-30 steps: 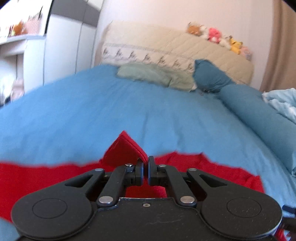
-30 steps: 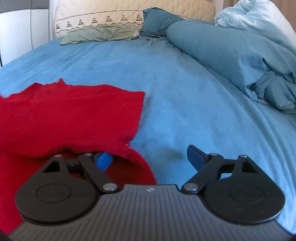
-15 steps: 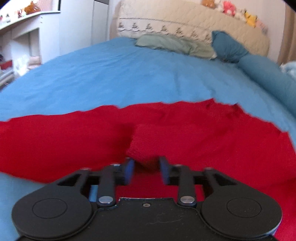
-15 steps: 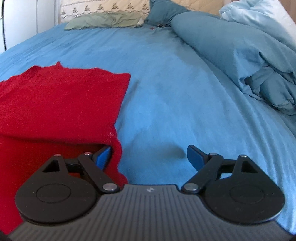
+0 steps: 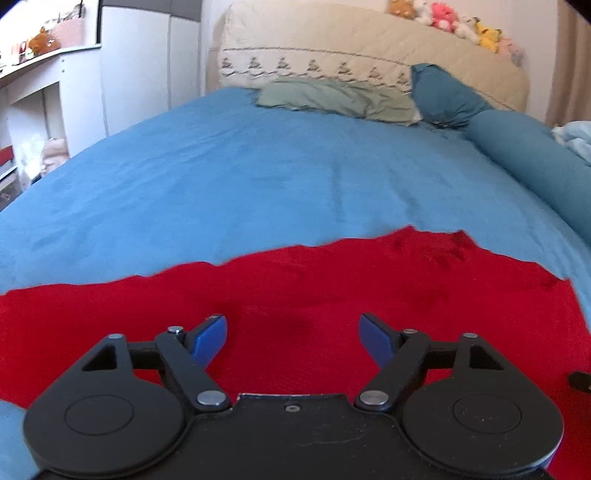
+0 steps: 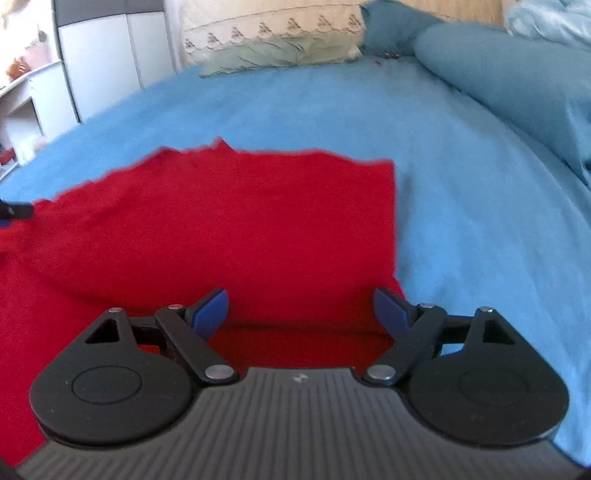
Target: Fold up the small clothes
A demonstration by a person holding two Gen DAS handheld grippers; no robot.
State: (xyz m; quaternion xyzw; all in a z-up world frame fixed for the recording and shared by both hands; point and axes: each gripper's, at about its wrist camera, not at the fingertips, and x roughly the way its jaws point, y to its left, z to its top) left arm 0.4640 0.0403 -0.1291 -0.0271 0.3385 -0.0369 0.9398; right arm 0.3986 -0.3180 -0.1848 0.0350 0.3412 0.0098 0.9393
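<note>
Currently, status below.

Step in hand: judging by the doubled red cloth in the right wrist view, one fold is laid down; both grippers sit free over it, between grasps.
Left gripper [image 5: 291,334]: jaws wide apart, nothing between them, hovering over the red garment [image 5: 295,291].
Right gripper [image 6: 301,308]: jaws wide apart, empty; its right fingertip [image 6: 391,312] sits at the garment's right edge.
Garment location: flat on the blue bed sheet [image 5: 240,177], directly under and ahead of both grippers; in the right wrist view the red garment [image 6: 229,229] shows an upper layer ending in a line just ahead of the fingertips, a lower layer nearer the gripper body.
Far edge: uneven and wavy ahead of the left gripper, slightly blurred.
Next move, my read: pick an edge or corner, close on it, carry it across for the next fold. Needs a pinch through both layers, else the top layer slides off; line up edges before release.
Risk: soft sheet underneath, easy to pinch it along with the cloth.
Counts: garments 1; grippers 2; green pillow [image 5: 336,98] 1; dark blue pillow [image 5: 445,96] 1; bolster [image 5: 532,155] 1; plush toys [image 5: 454,22] on the headboard several, too small to count.
</note>
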